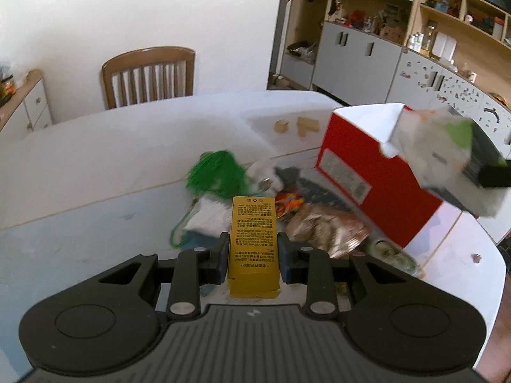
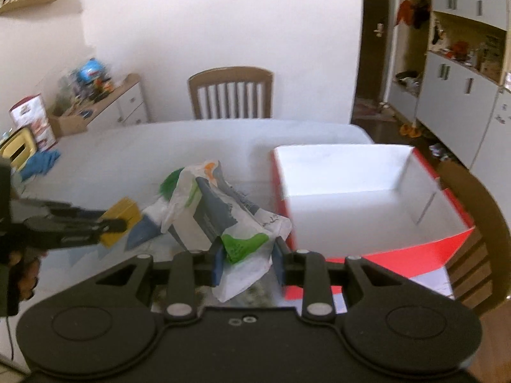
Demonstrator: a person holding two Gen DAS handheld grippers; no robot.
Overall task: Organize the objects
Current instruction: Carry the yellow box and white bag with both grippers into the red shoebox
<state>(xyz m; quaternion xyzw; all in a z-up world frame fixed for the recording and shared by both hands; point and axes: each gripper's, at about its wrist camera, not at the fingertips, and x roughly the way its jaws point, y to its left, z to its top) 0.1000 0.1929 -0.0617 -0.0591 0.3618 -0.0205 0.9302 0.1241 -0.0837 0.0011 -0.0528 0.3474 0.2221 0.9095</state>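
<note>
Left tool (image 1: 252, 252) clamped across the narrow faces of a yellow carton (image 1: 252, 239), held clear of the clutter on the tabletop (image 1: 95, 166), long axis running straight ahead along the fingers and tilted downward; judged light, stiff and crushable, hence best pinched at mid-length on its flat sides. Right tool (image 2: 246, 263) closed on a crumpled white plastic bag (image 2: 217, 214), lifted just left of the open red box (image 2: 377, 255); judged light, soft and slippery, best gathered at a bunched fold, with no definite axis, its bulk trailing forward and leftward.
</note>
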